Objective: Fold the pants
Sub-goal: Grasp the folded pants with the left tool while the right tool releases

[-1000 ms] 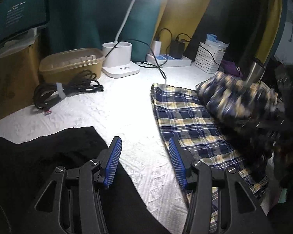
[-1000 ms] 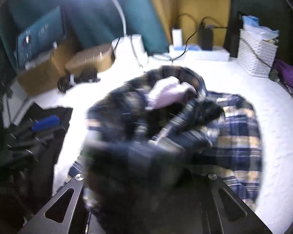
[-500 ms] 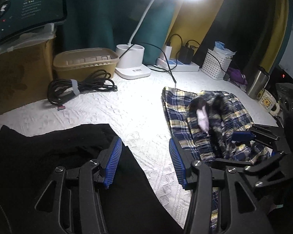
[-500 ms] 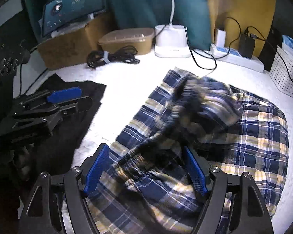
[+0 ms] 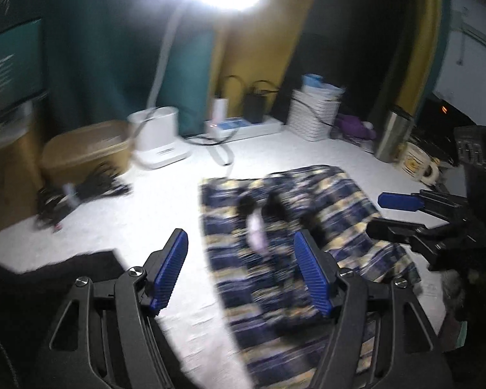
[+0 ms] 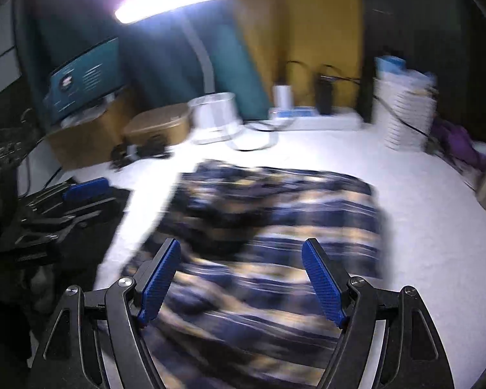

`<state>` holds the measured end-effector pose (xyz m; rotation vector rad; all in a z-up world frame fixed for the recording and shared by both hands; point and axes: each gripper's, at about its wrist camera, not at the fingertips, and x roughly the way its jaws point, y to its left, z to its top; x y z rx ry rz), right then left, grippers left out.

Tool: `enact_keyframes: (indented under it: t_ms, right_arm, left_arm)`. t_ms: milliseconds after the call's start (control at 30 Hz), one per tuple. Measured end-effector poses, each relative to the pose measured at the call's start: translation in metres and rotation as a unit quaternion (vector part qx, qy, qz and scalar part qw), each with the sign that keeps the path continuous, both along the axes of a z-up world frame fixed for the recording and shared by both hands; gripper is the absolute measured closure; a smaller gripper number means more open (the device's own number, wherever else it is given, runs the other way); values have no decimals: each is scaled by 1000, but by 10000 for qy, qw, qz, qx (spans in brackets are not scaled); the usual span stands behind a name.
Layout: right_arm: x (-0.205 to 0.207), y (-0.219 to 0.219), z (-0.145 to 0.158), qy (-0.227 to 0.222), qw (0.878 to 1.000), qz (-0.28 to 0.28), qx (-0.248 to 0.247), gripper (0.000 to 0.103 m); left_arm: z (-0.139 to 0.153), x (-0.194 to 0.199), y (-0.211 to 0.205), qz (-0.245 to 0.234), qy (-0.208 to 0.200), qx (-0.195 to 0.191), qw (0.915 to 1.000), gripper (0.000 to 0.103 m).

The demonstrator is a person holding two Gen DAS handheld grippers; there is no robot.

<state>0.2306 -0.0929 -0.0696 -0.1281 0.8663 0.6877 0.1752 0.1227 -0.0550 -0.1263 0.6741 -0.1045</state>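
With both the left claw and right claw spread and empty above the rumpled navy-and-yellow plaid pants, flatten the bunched cloth on the white table before pinching an edge to fold.

Both wrist cameras look forward and down from close above the white table, sharing the plaid pants and each sighting the other gripper.

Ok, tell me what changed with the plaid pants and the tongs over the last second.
The right tongs let go of the bunched plaid pants they held up a second ago; the pants now lie loose on the white table, and the tongs stand open above them. The left tongs shifted right, from the black garment toward the pants, open and empty as before.
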Motion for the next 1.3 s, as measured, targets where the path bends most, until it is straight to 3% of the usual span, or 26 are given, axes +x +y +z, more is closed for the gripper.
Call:
enact_keyframes:
  t_ms: [200, 333, 400, 433, 467, 500, 567, 600, 667, 833, 967, 1100, 1300]
  right_arm:
    - [32, -53, -14, 83, 9980, -626, 8, 24]
    - [52, -64, -22, 55, 9977, -666, 92, 24]
    - [63, -63, -27, 73, 9981, -598, 137, 24]
    - [70, -61, -30, 91, 9982, -584, 129, 24]
    - [76, -57, -32, 84, 9984, -546, 133, 25]
    - [81, -53, -33, 58, 9987, -483, 145, 27]
    - [91, -44, -34, 50, 9992, -389, 81, 48]
    - [97, -38, -37, 27, 9994, -336, 1, 52]
    - [105, -28, -41, 38, 9997, -218, -85, 63]
    - [123, -3, -58, -19, 9986, -104, -510, 63]
    - [134, 6, -65, -147, 9968, -160, -770, 63]
    - [145, 6, -71, -81, 9967, -223, -774, 63]
    - [148, -6, -59, -190, 9955, -631, -681, 63]
  left_arm:
    - [-14, 47, -31, -382, 241, 524, 9976, 35]
    - [-30, 74, -42, -642, 521, 978, 9918, 35]
    - [-35, 84, -42, -750, 601, 1000, 9903, 36]
    - [-37, 87, -41, -775, 615, 999, 9901, 44]
    - [-37, 90, -41, -813, 625, 1005, 9896, 62]
    - [-37, 93, -41, -869, 646, 1008, 9890, 70]
    - [-36, 98, -40, -900, 642, 1056, 9883, 83]
    - [-34, 100, -39, -896, 628, 1074, 9882, 85]
    - [-29, 101, -35, -806, 561, 1004, 9901, 86]
    - [-25, 113, -17, -610, 558, 783, 9935, 86]
    - [-43, 129, 1, -418, 867, 482, 9942, 85]
    - [-47, 134, 12, -276, 1090, 185, 9935, 76]
    - [-16, 117, 11, -278, 759, 365, 9961, 63]
